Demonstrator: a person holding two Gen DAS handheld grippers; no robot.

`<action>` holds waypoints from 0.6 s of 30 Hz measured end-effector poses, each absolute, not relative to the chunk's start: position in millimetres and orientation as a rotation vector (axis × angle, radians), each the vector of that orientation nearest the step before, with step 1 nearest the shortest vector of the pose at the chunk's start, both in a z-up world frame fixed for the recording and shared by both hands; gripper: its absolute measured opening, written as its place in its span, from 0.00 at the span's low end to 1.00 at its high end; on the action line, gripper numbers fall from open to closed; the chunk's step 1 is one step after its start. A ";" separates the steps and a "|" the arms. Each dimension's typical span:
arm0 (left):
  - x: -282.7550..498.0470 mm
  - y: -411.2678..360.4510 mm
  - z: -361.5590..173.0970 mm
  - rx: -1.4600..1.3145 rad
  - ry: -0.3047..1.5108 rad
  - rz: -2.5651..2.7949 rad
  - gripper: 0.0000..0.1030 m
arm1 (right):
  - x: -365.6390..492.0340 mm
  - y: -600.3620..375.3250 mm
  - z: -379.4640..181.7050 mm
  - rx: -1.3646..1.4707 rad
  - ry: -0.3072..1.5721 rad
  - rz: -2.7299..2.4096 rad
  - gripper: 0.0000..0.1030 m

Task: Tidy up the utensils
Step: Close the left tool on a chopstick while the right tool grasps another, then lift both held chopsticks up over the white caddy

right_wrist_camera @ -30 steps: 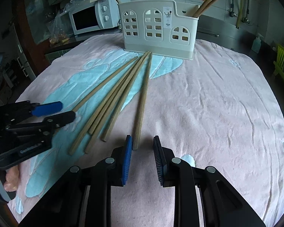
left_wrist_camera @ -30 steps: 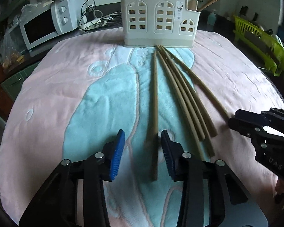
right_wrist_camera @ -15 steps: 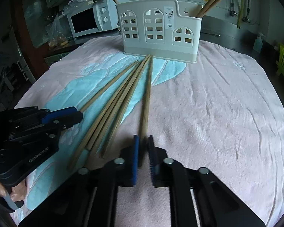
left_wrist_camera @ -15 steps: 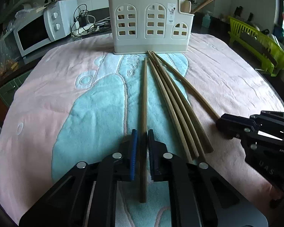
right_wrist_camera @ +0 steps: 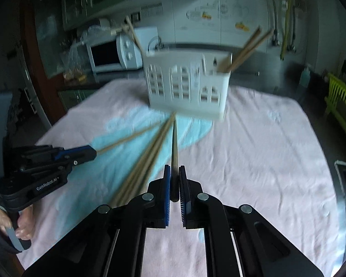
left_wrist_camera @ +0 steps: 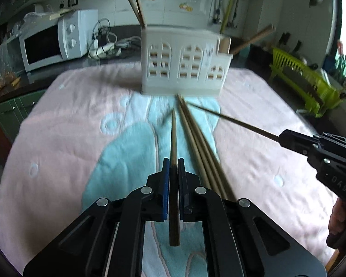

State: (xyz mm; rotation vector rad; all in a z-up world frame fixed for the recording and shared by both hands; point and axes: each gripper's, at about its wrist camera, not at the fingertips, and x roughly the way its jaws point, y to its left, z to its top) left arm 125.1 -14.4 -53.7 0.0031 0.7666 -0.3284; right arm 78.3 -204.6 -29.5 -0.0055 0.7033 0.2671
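Observation:
My left gripper [left_wrist_camera: 173, 161] is shut on a brown chopstick [left_wrist_camera: 173, 133], which is raised above the cloth and points toward the white utensil holder [left_wrist_camera: 184, 69]. My right gripper [right_wrist_camera: 174, 168] is shut on another chopstick [right_wrist_camera: 174, 143], also lifted and aimed at the holder [right_wrist_camera: 186, 87]. Each gripper shows in the other's view: the right gripper [left_wrist_camera: 282, 136] at the right, the left gripper [right_wrist_camera: 93, 153] at the left. Three loose chopsticks [left_wrist_camera: 196, 138] lie side by side on the cloth between them. More chopsticks stand in both ends of the holder.
A pink and blue cloth [left_wrist_camera: 80, 115] covers the table. A white microwave [left_wrist_camera: 55, 43] with cables beside it stands at the back left. A green dish rack [left_wrist_camera: 304, 85] sits off the right edge. A hand [left_wrist_camera: 339, 217] holds the right gripper's handle.
Both grippers went from open to shut, each on one chopstick, then rose, lifting the sticks off the cloth. Three chopsticks stayed lying on the cloth.

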 end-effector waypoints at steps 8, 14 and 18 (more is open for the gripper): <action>142.2 -5.3 -24.1 -0.051 0.676 -0.305 0.05 | 97.9 -201.7 6.7 0.006 0.606 0.279 0.07; 153.8 -4.6 -12.9 -0.084 0.626 -0.309 0.05 | 112.4 -198.7 18.8 0.028 0.556 0.295 0.07; 160.9 -4.7 -7.5 -0.099 0.607 -0.322 0.05 | 121.5 -196.6 26.6 0.046 0.515 0.302 0.08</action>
